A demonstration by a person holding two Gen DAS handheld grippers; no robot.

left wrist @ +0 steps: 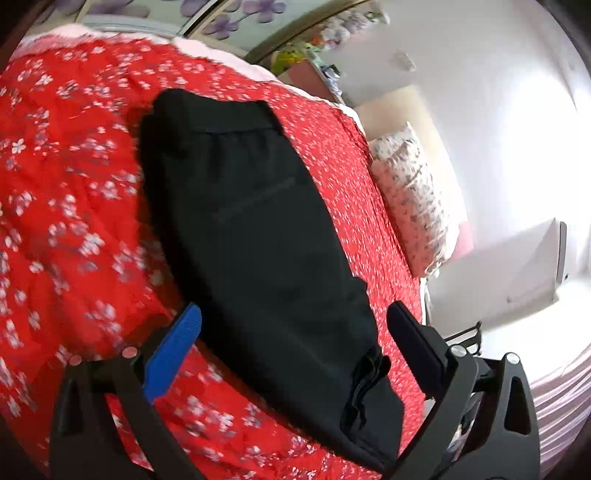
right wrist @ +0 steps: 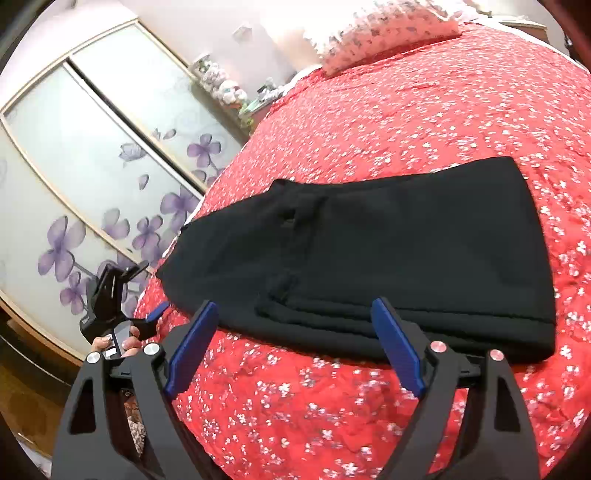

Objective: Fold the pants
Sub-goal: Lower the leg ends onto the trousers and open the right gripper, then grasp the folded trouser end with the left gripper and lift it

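Black pants lie folded lengthwise on a red floral bedspread, waistband at the far end in the left wrist view. My left gripper is open and empty, hovering over the near leg end. In the right wrist view the pants lie across the bed with layered edges toward me. My right gripper is open and empty, just at the near long edge. The left gripper also shows in the right wrist view, held in a hand off the bed's left edge.
A floral pillow lies at the head of the bed; it also shows in the right wrist view. A wardrobe with purple-flower sliding doors stands beside the bed. A white wall and a white box stand beyond the bed's edge.
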